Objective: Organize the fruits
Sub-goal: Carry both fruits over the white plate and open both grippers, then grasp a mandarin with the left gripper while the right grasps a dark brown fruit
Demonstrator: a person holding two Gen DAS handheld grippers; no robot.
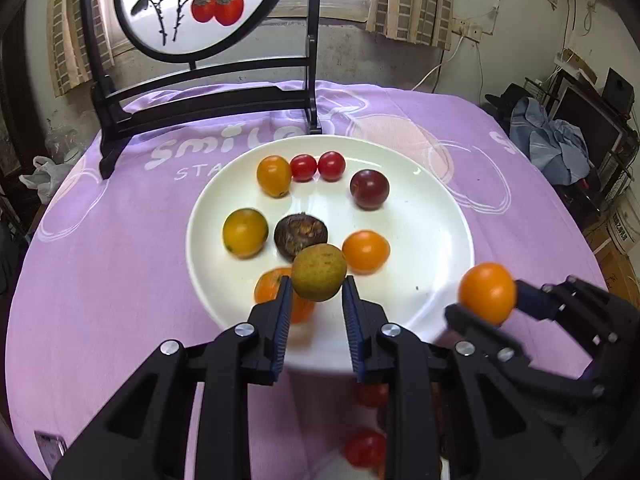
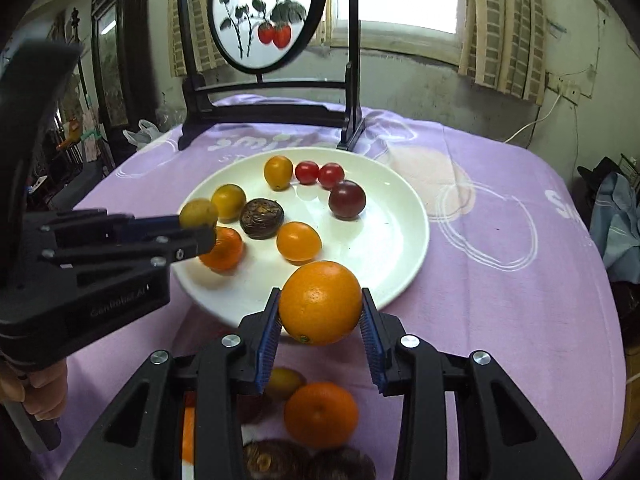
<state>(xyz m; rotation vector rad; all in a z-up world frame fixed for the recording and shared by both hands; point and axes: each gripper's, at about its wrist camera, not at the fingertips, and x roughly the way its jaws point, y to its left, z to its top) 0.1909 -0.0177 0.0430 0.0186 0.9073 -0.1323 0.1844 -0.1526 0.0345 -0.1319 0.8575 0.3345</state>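
Both hand-held grippers carry fruit above the white plate (image 2: 404,216): the left gripper (image 1: 316,292) pinches a greenish-yellow fruit (image 1: 319,272), the right gripper (image 2: 320,312) an orange (image 2: 320,302). Round, firm-looking and probably slick, each sits best gripped across its middle. Oranges, cherry tomatoes (image 1: 317,167) and a dark plum (image 1: 369,189) crowd the plate.

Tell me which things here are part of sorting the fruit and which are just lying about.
Part of the job:
white plate
orange in right gripper
greenish-yellow fruit in left gripper
cherry tomatoes
dark plum

Lying about:
painted screen stand
plastic bag
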